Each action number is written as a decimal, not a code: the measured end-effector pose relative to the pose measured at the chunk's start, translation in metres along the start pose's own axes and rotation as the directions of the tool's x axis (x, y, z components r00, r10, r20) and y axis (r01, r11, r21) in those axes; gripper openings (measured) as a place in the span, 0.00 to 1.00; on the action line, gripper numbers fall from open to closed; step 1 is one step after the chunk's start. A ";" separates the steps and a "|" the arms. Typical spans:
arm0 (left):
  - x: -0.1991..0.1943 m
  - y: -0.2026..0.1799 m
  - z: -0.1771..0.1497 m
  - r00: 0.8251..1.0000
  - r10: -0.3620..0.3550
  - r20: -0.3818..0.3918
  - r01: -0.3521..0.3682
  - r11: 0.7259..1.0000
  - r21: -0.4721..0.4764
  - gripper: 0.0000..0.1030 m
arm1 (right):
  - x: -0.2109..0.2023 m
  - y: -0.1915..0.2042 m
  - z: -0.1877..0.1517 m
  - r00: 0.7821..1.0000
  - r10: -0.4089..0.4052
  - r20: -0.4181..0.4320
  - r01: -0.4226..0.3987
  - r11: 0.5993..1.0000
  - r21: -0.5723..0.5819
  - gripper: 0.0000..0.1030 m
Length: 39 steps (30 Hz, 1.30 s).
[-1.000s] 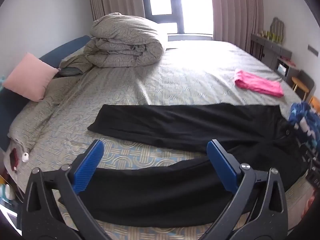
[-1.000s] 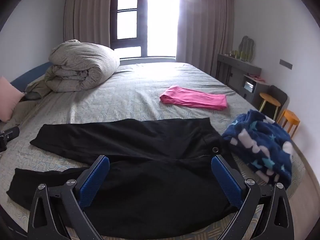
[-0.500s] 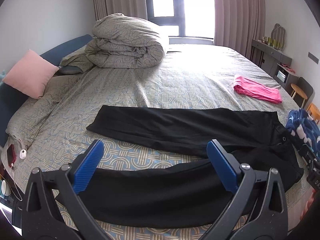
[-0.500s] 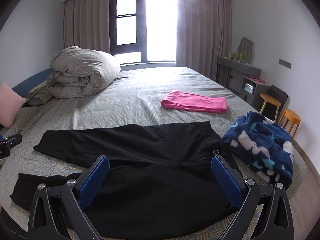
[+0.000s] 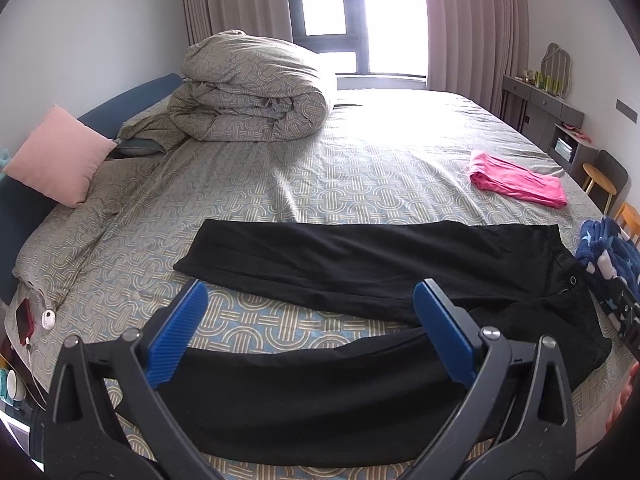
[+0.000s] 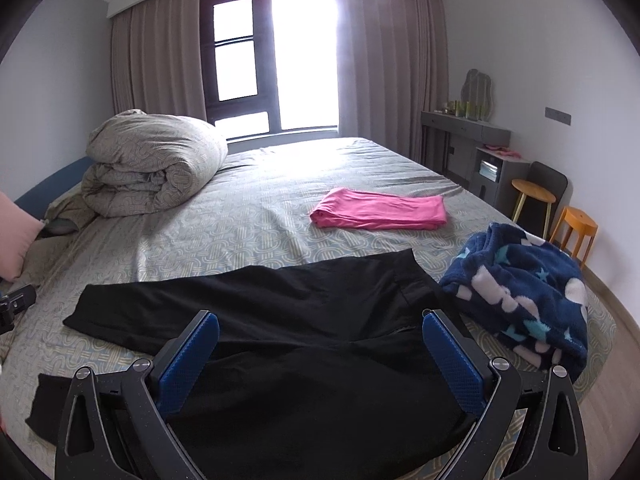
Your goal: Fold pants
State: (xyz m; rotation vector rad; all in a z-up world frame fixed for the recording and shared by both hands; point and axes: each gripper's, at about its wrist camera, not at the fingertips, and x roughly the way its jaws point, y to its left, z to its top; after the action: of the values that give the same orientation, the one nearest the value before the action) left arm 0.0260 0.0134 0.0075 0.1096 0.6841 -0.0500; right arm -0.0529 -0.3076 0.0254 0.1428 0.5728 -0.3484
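Black fabric pants [image 5: 360,264] lying flat on the patterned bed sheet [image 5: 360,184]
Left tongs [image 5: 308,320] and right tongs [image 6: 320,344] are spread wide above the pants, grasping nothing, legs apart

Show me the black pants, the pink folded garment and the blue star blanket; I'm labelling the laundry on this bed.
black pants [image 6: 280,312]: right wrist view, on the far leg.
pink folded garment [image 6: 380,210]: right wrist view, on its flat top.
blue star blanket [image 6: 528,304]: right wrist view, on its bunched middle.
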 end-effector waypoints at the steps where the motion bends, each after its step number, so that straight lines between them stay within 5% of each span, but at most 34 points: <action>1: 0.001 -0.001 -0.001 1.000 0.001 -0.001 -0.001 1.000 0.001 1.00 | 0.000 -0.001 -0.001 1.000 0.001 -0.002 -0.001 1.000 0.001 1.00; 39: 0.015 -0.009 -0.011 0.999 -0.045 -0.020 0.045 0.999 0.022 1.00 | 0.014 0.001 -0.004 0.998 -0.010 -0.068 0.011 1.000 0.012 1.00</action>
State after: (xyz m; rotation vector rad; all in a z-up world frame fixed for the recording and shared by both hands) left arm 0.0301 0.0059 -0.0118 0.1168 0.7060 -0.1002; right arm -0.0440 -0.3099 0.0143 0.1638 0.6388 -0.3583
